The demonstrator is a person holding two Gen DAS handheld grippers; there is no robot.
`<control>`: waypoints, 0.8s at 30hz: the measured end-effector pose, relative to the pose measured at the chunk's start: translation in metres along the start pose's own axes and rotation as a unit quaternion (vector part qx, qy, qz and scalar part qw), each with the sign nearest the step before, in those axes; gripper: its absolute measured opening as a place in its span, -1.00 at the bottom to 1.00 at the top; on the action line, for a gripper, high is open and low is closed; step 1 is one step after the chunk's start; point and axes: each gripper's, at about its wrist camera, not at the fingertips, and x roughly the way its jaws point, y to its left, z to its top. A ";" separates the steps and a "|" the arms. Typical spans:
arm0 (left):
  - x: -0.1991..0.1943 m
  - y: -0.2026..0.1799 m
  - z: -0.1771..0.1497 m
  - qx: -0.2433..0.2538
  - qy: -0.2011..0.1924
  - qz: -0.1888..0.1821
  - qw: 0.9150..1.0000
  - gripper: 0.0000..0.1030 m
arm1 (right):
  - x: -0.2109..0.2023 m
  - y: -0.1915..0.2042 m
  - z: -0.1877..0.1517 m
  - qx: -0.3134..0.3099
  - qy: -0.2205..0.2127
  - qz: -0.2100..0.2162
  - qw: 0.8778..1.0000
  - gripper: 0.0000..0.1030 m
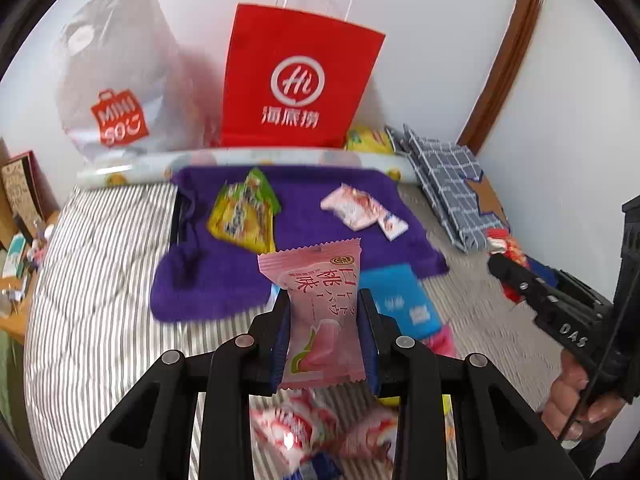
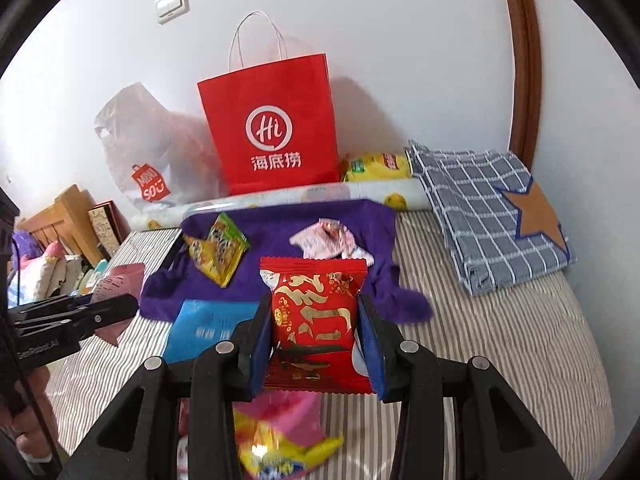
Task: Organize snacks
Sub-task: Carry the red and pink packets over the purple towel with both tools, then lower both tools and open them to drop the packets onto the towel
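My left gripper is shut on a pink peach-flavour snack packet, held above the striped bed. My right gripper is shut on a red and gold snack packet. A purple cloth lies ahead with a yellow-green packet and a pink-white packet on it. The same cloth shows in the right wrist view with the yellow-green packet and the pink-white packet. The right gripper also shows in the left wrist view, the left gripper in the right wrist view.
A red paper bag and a translucent Miniso bag stand against the wall. A folded blue checked cloth lies at the right. A blue packet lies beside the purple cloth. More snacks lie below the grippers.
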 end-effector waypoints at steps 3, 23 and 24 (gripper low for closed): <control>0.006 0.002 0.016 0.004 -0.012 0.005 1.000 -0.39 | 0.014 0.000 0.012 0.002 0.000 0.005 1.000 -0.26; 0.086 0.071 0.053 -0.013 -0.036 0.066 0.997 -0.39 | 0.135 -0.009 0.050 -0.017 0.044 0.033 0.998 -0.26; 0.088 0.073 0.052 -0.012 -0.035 0.069 0.997 -0.39 | 0.138 -0.010 0.048 -0.017 0.045 0.037 0.998 -0.26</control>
